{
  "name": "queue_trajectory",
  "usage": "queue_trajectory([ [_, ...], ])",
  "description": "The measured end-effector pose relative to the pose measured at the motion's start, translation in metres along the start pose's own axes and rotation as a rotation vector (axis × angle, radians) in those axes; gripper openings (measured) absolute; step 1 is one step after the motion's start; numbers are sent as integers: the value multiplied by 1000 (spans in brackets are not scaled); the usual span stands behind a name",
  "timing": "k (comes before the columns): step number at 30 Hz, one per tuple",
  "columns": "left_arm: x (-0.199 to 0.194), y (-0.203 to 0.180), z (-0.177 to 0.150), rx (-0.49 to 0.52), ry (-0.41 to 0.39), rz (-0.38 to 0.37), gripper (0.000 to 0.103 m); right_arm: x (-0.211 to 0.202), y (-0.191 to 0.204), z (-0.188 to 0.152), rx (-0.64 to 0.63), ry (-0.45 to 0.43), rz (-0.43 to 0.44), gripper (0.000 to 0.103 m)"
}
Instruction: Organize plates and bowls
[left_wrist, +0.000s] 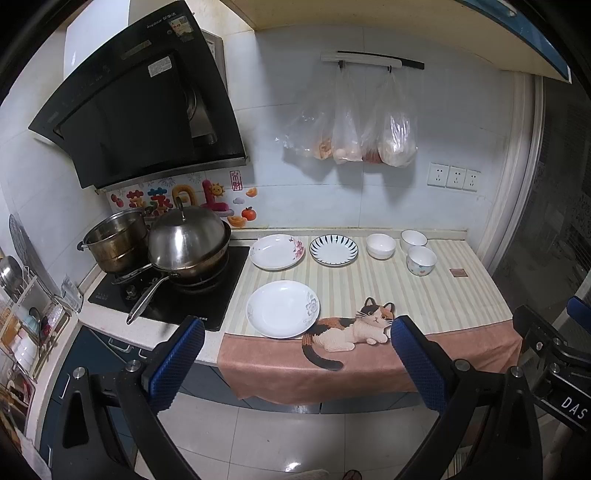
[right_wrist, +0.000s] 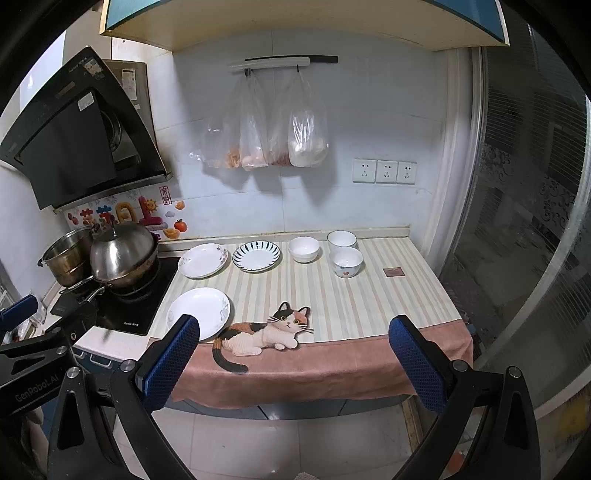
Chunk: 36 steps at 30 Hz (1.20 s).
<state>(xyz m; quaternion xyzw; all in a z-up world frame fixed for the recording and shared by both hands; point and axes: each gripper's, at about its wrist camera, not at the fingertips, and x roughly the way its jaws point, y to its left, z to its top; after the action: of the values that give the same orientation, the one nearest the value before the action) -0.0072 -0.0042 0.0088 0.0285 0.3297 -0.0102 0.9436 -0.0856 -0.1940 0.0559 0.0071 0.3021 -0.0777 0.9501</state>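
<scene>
1. The left tongs (left_wrist: 297, 341) are spread wide and hold nothing, hovering off the table's front edge.
2. The right tongs (right_wrist: 295, 341) are likewise spread and hold nothing.
3. Nearest on the table (left_wrist: 424, 295) lies a white plate (left_wrist: 282, 308), beside the cat picture (left_wrist: 351, 332).
4. Along the back stand a flowered plate (left_wrist: 276, 252), a striped plate (left_wrist: 333, 250) and three bowls (left_wrist: 380, 245), (left_wrist: 413, 238), (left_wrist: 421, 260).

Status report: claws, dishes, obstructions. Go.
Left claw and right claw open, empty. Three plates, three bowls unstacked on cloth. Nothing in the way.
</scene>
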Motion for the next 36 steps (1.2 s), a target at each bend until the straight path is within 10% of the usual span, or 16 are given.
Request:
queue_trajectory([
  [36, -1, -2, 10, -13, -2, -9, 103, 2, 1, 3, 0, -5, 2, 103],
])
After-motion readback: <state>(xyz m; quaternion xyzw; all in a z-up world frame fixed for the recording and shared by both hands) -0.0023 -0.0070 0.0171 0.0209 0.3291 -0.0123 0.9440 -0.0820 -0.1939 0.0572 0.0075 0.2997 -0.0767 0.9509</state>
